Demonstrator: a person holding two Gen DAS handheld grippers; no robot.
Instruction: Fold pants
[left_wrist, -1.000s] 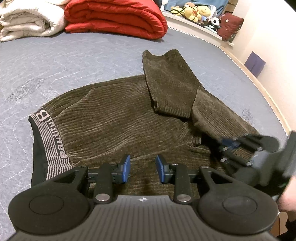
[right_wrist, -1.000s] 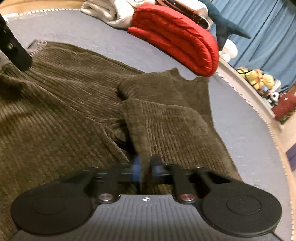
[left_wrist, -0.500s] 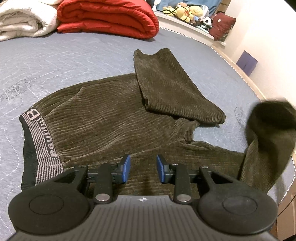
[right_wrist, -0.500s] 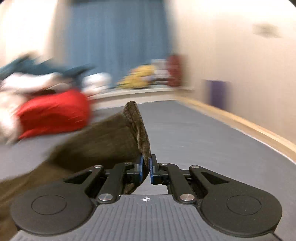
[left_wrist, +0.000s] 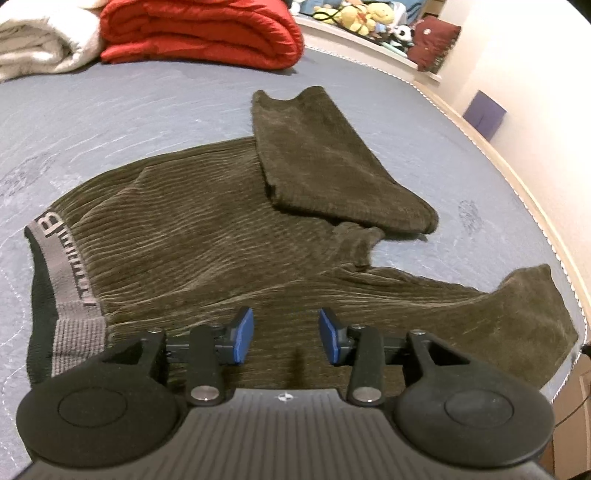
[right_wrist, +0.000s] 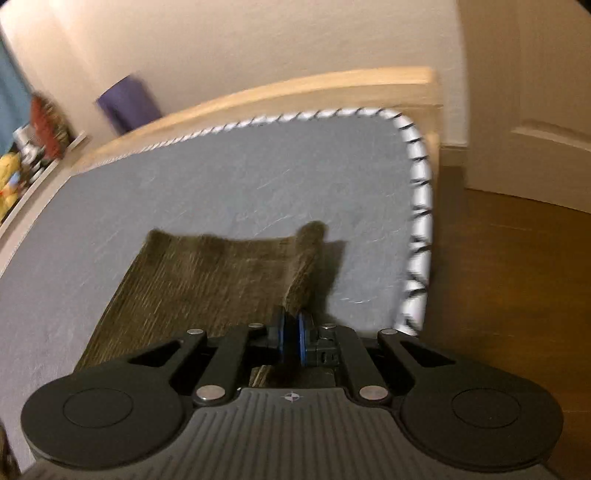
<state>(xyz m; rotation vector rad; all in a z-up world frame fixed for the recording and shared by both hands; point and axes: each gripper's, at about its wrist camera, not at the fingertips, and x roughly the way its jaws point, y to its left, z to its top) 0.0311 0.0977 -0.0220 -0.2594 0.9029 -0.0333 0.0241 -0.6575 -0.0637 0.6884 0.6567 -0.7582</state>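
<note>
Dark olive corduroy pants (left_wrist: 207, 229) lie on the grey bed (left_wrist: 110, 110). Their grey lettered waistband (left_wrist: 70, 273) is at the left. One leg (left_wrist: 325, 166) is folded back toward the far side. The other leg (left_wrist: 517, 314) stretches right to the bed's edge. My left gripper (left_wrist: 286, 339) is open and empty, just above the near thigh. My right gripper (right_wrist: 290, 332) is shut on the hem edge of the stretched leg (right_wrist: 207, 273), which lies flat near the bed's corner.
A folded red quilt (left_wrist: 199, 33) and a white blanket (left_wrist: 40, 44) lie at the far side of the bed. Stuffed toys (left_wrist: 362, 18) sit on a ledge. The bed's stitched edge (right_wrist: 421, 206) and wood floor (right_wrist: 509, 280) are right of the right gripper.
My right gripper took the upper leg off the pile and pulled it out to the right, laying it flat near the bed's corner. My left gripper stayed open and nearly still.
</note>
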